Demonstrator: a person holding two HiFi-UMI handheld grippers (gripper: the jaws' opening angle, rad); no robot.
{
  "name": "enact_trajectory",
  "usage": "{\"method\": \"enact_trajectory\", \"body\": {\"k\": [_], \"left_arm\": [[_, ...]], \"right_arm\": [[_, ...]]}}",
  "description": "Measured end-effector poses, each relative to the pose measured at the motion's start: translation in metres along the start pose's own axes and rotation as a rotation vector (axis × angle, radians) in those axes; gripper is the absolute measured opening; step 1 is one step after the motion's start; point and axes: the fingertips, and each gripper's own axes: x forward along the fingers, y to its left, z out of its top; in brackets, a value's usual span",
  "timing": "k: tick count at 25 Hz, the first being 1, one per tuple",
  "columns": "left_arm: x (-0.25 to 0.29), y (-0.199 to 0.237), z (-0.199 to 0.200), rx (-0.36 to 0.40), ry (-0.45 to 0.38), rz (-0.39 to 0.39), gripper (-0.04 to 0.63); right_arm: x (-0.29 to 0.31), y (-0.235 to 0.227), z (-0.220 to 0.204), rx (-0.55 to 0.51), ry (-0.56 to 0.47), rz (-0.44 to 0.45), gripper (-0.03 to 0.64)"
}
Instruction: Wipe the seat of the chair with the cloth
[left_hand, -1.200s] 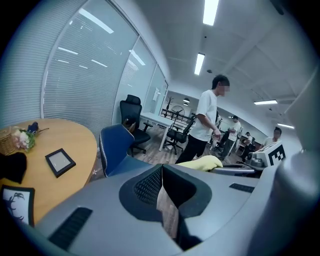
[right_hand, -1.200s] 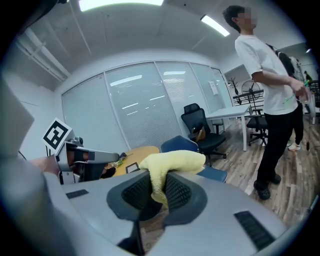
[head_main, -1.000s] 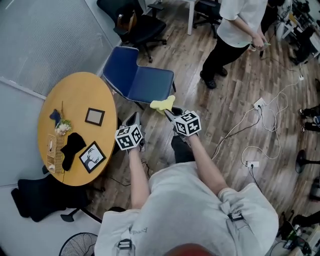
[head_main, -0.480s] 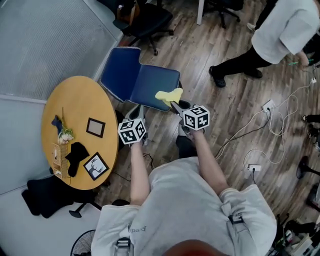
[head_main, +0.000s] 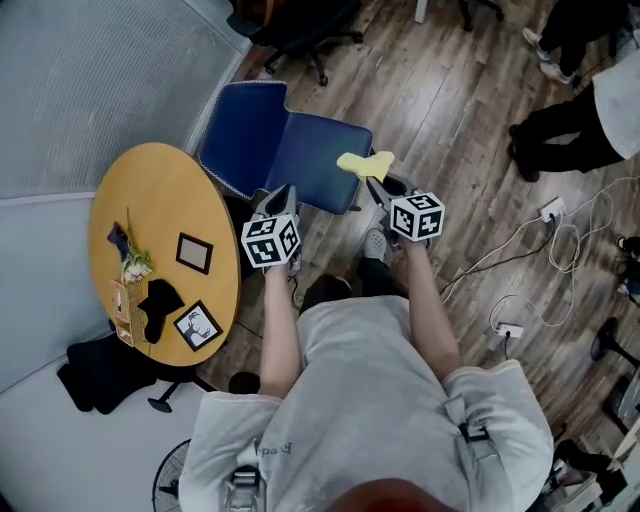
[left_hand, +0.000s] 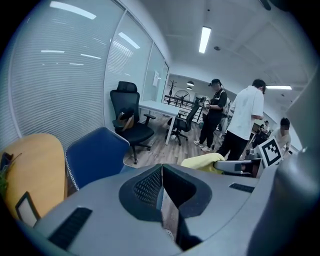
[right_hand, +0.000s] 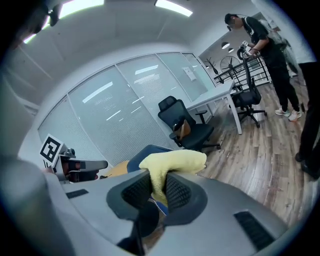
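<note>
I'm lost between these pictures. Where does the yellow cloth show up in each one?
Head view: the soft yellow cloth sits top centre, at the right gripper's tip.
Left gripper view: right of centre, beyond that gripper's closed jaws.
Right gripper view: dead centre, pinched between the jaws.
Shared landmark: the blue cushioned chair, beside or behind the cloth in all three.

Cloth (right_hand: 172, 161) tail hidden betw. right gripper (right_hand: 157, 182) jaws. Chair (head_main: 300, 150) base mostly hidden under it. Black chair (head_main: 295, 22), bystander (head_main: 565, 140), fan (head_main: 172, 485) cut by edges. Frame (head_main: 190, 253) pics too small.
</note>
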Motion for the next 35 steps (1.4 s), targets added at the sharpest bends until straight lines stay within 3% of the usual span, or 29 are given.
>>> {"method": "enact_trajectory", "body": {"k": [13, 20, 29, 35], "left_arm": [[0.075, 0.068, 0.002, -0.056, 0.048, -0.039, 0.028], [0.139, 0.121, -0.013, -0.047, 0.119, -0.082, 0.028], [0.220, 0.157, -0.076, -0.092, 0.223, -0.074, 0.028], [0.264, 0.168, -0.112, -0.120, 0.276, -0.111, 0.028]], "right_arm": [[0.079, -0.035, 0.008, -0.010, 0.068, -0.067, 0.066], [0.147, -0.061, -0.008, -0.075, 0.195, -0.110, 0.066], [0.268, -0.095, -0.049, -0.148, 0.250, -0.063, 0.066], [0.337, -0.119, -0.085, -0.195, 0.295, -0.031, 0.066]]}}
